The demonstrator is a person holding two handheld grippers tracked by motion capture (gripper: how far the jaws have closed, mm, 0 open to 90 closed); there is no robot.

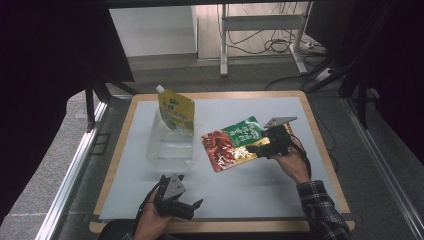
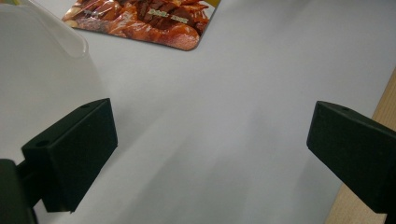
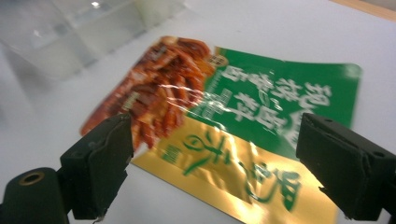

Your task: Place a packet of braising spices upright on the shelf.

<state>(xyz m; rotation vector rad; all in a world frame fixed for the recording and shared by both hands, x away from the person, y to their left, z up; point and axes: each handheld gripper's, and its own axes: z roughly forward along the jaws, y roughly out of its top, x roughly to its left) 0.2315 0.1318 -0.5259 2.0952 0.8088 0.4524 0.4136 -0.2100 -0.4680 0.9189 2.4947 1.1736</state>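
Snack pouch point(image 1: 235, 144) lies flat on the table point(image 1: 280, 190), not gripped yet; the right gripper point(image 1: 264, 146) hovers over it, jaws spread. Yellow spouted pouch point(image 1: 176, 112) already stands in the clear container point(image 1: 170, 145). Left gripper point(image 1: 186, 206) waits with jaws wide apart and empty.

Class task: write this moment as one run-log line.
right gripper: open, over flat snack pouch, not gripping | left gripper: open, idle near table edge | yellow spout pouch: upright in clear bin

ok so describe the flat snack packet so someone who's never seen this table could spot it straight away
On the white mat covering the wooden table, look right of centre, just ahead of the right gripper. The flat snack packet lies there, beside the clear plastic tub. Unlike the yellow spouted pouch standing in that tub, it lies flat and is red, green and gold.
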